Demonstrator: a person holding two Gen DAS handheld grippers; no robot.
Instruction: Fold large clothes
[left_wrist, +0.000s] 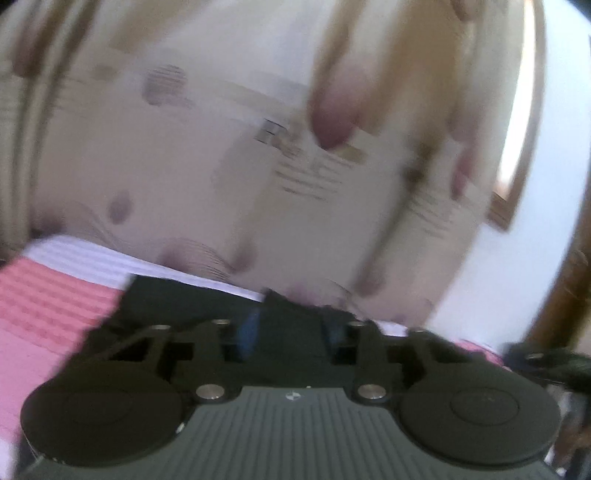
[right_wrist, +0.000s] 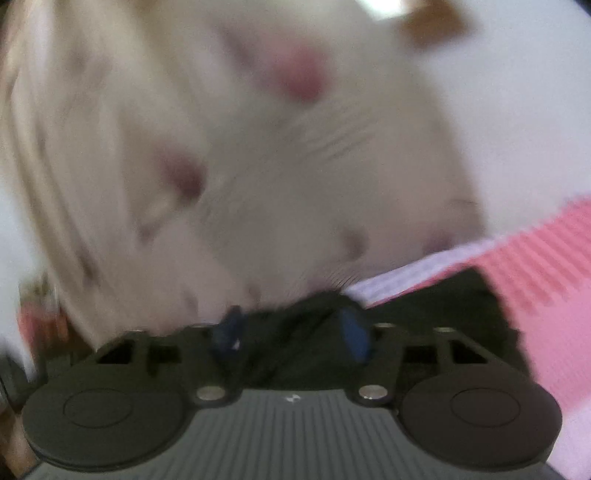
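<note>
Garment, dark and nearly black, lies on a pink-and-white striped cover and runs between the blue pads of both tools. The left gripper and right gripper each stand partly closed with dark cloth in the gap; firm grip cannot be told. From 9 to 3 o'clock, a patterned cream curtain dissolves into motion blur.
</note>
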